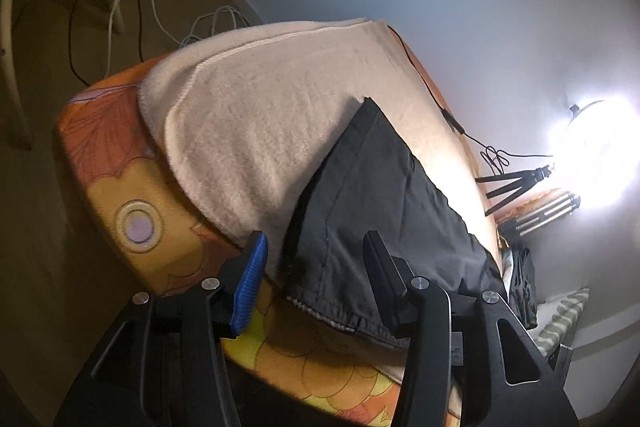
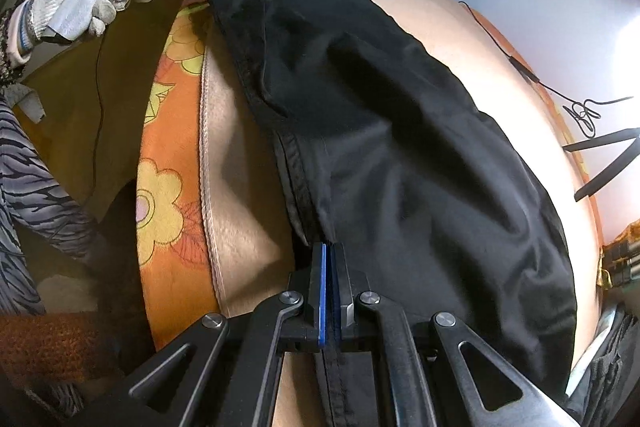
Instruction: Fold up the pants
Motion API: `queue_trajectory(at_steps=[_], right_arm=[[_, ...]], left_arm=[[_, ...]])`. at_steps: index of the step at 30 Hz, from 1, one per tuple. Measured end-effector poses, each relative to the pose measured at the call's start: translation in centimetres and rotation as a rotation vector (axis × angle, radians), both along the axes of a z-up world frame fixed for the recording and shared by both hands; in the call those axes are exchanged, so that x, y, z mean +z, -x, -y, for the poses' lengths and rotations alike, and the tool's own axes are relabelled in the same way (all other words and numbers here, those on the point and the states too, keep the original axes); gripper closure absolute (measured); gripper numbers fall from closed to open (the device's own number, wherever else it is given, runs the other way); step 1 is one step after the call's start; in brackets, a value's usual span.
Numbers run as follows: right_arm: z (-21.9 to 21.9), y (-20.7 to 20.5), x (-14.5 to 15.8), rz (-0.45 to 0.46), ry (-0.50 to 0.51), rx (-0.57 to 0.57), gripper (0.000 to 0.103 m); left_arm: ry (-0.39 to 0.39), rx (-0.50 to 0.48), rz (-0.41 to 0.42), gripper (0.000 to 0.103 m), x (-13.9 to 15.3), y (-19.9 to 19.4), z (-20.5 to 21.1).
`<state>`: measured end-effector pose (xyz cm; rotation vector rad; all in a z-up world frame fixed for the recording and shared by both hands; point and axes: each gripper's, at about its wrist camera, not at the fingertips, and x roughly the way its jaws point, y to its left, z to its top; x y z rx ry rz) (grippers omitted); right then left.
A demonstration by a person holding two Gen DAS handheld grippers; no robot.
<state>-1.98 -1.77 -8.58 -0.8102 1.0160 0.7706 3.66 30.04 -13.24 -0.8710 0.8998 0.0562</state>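
Right gripper (image 2: 329, 259) clamps black pants (image 2: 400, 147) hem; left gripper (image 1: 316, 267) apart over hem.

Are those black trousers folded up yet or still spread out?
Spread out: the black fabric trousers lie long across the cream fleece blanket, one end pinched in the right tool.

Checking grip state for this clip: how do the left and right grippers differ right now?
The left gripper has its fingers spread, the pants hem lying loose between them; the right gripper is shut on the pants' edge. The left sits at the far hem, the right at the near end. Both have blue pads.
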Motion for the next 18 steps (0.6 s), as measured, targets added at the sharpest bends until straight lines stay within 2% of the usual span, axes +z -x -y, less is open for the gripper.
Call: queue_trajectory(at_steps=[3,4,5,6,7,8,14,18], right_arm=[[-0.1,-0.2,0.2,-0.021,-0.008,-0.002,0.103],[0.0,-0.3,0.4,-0.037,-0.015,-0.004,0.1],[0.2,-0.4,0.7,-0.053,-0.021,-0.01,0.087],[0.3,-0.5,1.1,-0.057,-0.027,-0.014,0.08],[0.5,-0.7,1.6,-0.058,-0.039,-0.019,0.071],[0.7,-0.9,2.4,-0.06,-0.062,-0.026,0.07],[0.0,-3.5,7.7,-0.085,-0.238,-0.091,0.066],[-4.0,-6.1,9.9,-0.042,-0.301,-0.039,0.066]], left_arm=[[-0.057,-0.039,0.013,0.057,0.2,-0.5,0.9],[-0.072,-0.05,0.018,0.058,0.3,-0.7,1.3],[-0.08,-0.062,0.019,0.062,0.2,-0.9,1.5],[-0.08,-0.07,0.024,0.069,0.2,-1.0,1.6],[-0.089,-0.076,0.026,0.085,0.3,-1.1,1.8],[-0.109,-0.078,0.032,0.089,0.5,-1.1,1.9],[-0.152,-0.092,0.06,0.091,1.0,-1.1,2.3],[-0.167,-0.099,0.061,0.091,1.0,-1.1,2.4]])
